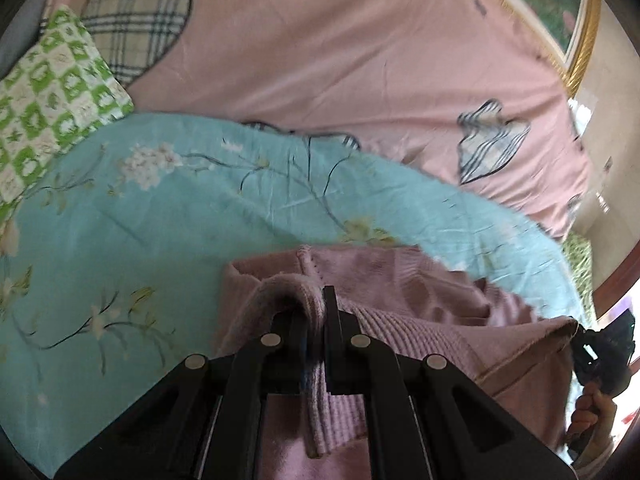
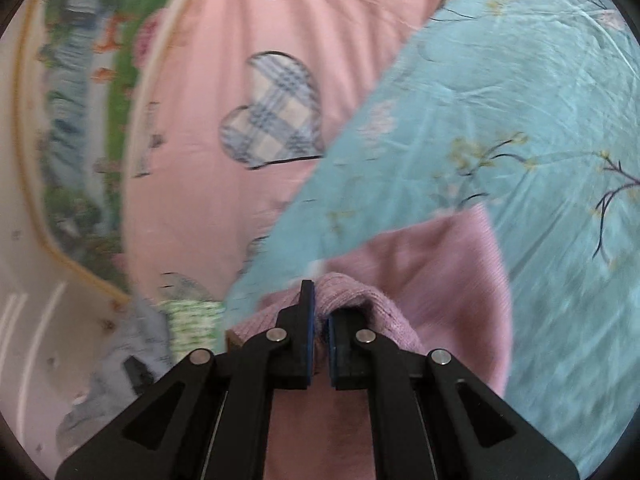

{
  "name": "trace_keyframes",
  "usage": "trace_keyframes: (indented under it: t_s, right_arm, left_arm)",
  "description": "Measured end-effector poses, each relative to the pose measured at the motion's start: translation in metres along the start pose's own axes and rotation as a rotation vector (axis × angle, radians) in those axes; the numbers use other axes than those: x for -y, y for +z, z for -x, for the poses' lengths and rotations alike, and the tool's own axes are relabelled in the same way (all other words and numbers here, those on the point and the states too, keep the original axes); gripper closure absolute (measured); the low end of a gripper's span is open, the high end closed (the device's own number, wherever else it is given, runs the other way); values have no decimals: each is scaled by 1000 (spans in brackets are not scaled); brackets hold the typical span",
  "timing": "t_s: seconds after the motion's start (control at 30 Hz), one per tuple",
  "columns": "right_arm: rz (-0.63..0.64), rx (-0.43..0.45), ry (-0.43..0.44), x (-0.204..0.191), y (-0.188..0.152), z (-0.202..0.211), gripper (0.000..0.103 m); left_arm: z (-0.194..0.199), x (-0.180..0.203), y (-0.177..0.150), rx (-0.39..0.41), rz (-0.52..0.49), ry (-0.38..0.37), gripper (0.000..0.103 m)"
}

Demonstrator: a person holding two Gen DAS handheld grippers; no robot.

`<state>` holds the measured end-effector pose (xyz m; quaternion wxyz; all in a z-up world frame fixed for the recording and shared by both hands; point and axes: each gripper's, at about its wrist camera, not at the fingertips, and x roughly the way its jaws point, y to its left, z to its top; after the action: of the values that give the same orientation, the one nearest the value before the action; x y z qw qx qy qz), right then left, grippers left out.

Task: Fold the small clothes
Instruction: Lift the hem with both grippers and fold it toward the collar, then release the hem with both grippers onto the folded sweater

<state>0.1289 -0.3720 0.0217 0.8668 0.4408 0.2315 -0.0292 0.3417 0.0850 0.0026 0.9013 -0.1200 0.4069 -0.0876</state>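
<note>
A mauve knitted garment [image 1: 420,304] hangs between both grippers above a turquoise floral cloth [image 1: 160,208]. My left gripper [image 1: 318,304] is shut on a ribbed edge of the garment, which drapes over its fingers. In the right wrist view, my right gripper [image 2: 320,312] is shut on another bunched edge of the same garment [image 2: 440,272]. The other gripper [image 1: 600,356], held in a person's hand, shows at the far right of the left wrist view.
The turquoise cloth [image 2: 500,120] lies on a pink bedspread [image 1: 340,52] with plaid hearts. A green checked pillow [image 1: 52,96] sits at the left. A gold-framed picture [image 1: 576,28] stands beyond the bed. Grey clothes [image 2: 116,360] lie low on the left in the right wrist view.
</note>
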Motion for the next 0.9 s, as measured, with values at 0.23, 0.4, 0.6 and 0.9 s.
trace_keyframes:
  t_s: [0.23, 0.4, 0.6, 0.9]
  right_arm:
    - [-22, -66, -121, 21, 4, -24, 94]
    - [-32, -71, -123, 18, 11, -18, 81]
    - [10, 91, -160, -7, 18, 21, 36]
    - [229, -51, -33, -73, -50, 47, 36]
  left_arm:
    - [-42, -7, -6, -61, -60, 57, 94]
    - [-32, -15, 4, -85, -68, 13, 92]
    - [7, -3, 6, -66, -157, 42, 85]
    - [55, 14, -28, -71, -293, 95, 42]
